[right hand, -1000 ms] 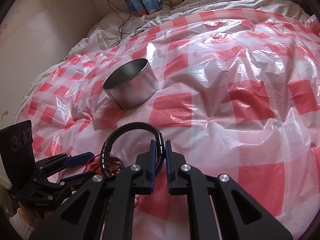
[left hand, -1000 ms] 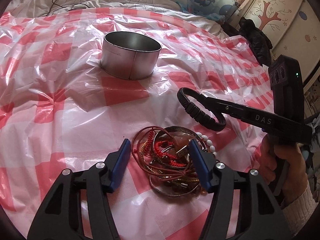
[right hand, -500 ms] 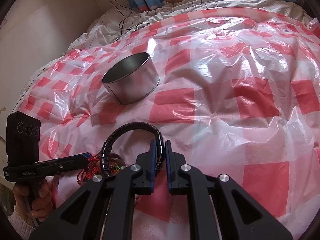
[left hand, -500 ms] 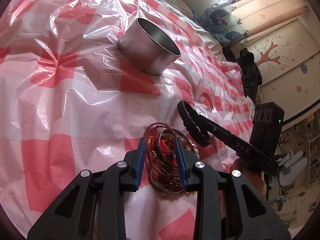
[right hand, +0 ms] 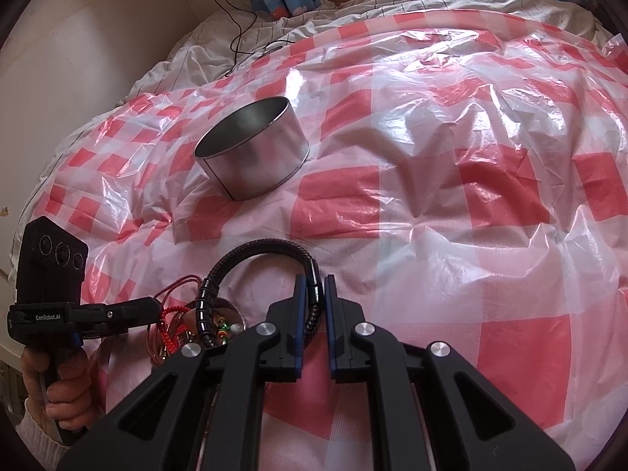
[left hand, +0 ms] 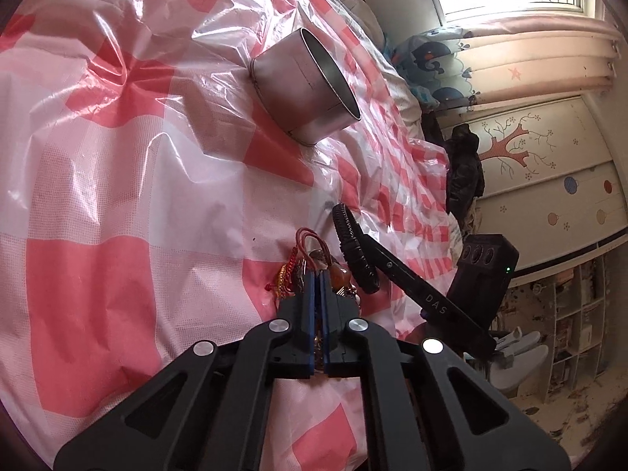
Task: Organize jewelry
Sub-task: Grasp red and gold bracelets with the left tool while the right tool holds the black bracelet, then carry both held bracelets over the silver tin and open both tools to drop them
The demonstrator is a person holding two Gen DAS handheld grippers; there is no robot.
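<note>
A round metal tin point(right hand: 251, 157) stands open on the red-and-white checked plastic sheet point(right hand: 451, 235); it also shows in the left wrist view point(left hand: 306, 90). My right gripper point(right hand: 314, 290) is shut on a black braided bracelet point(right hand: 259, 247), held just above the sheet; the bracelet shows edge-on in the left wrist view point(left hand: 353, 251). My left gripper point(left hand: 317, 274) is shut on the tangled jewelry pile point(left hand: 302, 263) of red cords, beads and bangles, which lies left of the bracelet in the right wrist view point(right hand: 184, 322). The left gripper point(right hand: 155, 308) reaches into it from the left.
The sheet covers a bed with white bedding point(right hand: 353, 4) and a black cable point(right hand: 239, 31) at the back. A wall point(right hand: 78, 39) runs along the left. A dark coat point(left hand: 465, 172) and a painted cabinet point(left hand: 549, 165) stand beyond the bed's right side.
My left gripper has closed from wide open onto the jewelry pile and rolled sideways. My right gripper still holds the black bracelet and has barely moved.
</note>
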